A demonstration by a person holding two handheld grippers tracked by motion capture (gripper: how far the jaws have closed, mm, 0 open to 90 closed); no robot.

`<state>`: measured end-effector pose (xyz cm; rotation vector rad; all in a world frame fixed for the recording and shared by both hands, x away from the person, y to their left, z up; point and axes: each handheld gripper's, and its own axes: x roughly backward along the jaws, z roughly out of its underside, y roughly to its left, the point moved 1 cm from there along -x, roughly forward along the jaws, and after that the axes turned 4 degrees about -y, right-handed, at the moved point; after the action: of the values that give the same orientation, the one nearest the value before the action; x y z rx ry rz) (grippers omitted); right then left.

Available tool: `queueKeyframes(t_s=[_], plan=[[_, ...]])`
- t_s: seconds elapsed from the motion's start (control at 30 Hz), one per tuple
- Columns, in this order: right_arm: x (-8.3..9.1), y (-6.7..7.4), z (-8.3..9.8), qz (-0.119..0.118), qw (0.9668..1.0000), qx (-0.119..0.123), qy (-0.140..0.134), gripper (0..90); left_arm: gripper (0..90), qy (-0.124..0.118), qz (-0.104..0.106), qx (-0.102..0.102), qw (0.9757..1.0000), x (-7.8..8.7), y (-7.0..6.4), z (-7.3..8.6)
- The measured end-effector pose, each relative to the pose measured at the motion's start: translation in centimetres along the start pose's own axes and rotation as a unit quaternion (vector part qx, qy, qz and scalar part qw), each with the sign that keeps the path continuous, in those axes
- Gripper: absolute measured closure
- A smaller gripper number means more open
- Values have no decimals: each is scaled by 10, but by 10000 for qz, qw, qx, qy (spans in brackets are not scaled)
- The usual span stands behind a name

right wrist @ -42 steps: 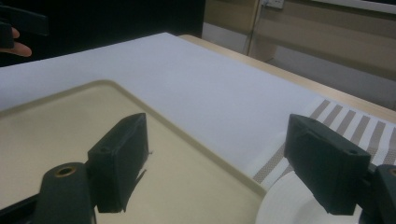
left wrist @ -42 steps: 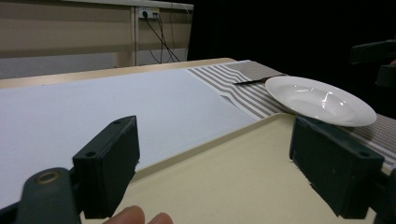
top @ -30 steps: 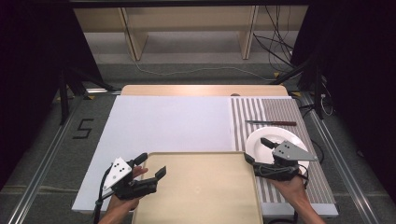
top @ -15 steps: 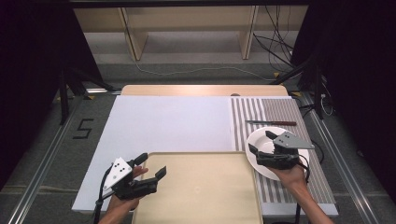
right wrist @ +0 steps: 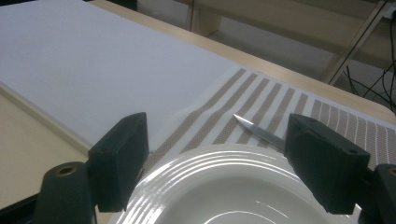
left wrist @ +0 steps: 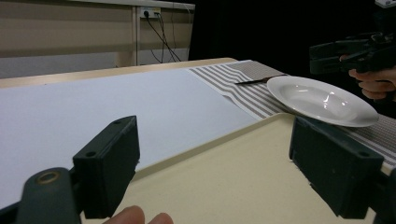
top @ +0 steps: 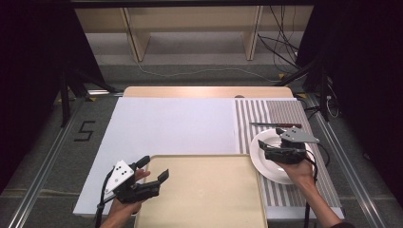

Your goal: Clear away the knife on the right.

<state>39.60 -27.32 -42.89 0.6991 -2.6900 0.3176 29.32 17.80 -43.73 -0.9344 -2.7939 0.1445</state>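
A white plate (top: 275, 167) lies on the striped placemat (top: 280, 111) at the right, its left rim over the far right corner of the beige tray (top: 204, 194). My right gripper (top: 264, 150) hovers open over the plate, and the plate (right wrist: 224, 191) lies below and between its jaws. A knife (top: 275, 125) lies on the mat just beyond the plate. My left gripper (top: 154, 167) stands open over the tray's left edge with nothing between its fingers. From the left gripper view I see the tray (left wrist: 224, 186), the plate (left wrist: 322, 100) and the right gripper (left wrist: 355, 51).
A large white mat (top: 171, 126) covers the table's middle and left, with the tray's far rim along it. The wooden table edge (top: 204, 91) runs at the back. Cables and shelf legs stand on the floor beyond.
My right gripper has moved from the plate's near edge away from me, over the plate. The left gripper has stayed in place.
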Motion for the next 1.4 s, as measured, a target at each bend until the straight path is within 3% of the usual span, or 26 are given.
queueKeyframes(t_s=[0.2,0.43,0.8,1.03,1.4], plan=[[-6,-11,2,173,9998,5,118,233,161,-10,0,-18,10000,0,0,0],[-12,-23,2,107,9993,-138,323,235,161,12,5,1,10000,0,-1,0],[-29,-47,0,264,9976,-168,624,245,161,23,3,3,10000,0,-1,0],[-37,-65,0,384,9944,-225,956,247,161,6,5,30,10000,-1,0,0],[-56,-91,2,536,9849,-542,1553,252,161,35,-5,7,10000,-1,0,0]])
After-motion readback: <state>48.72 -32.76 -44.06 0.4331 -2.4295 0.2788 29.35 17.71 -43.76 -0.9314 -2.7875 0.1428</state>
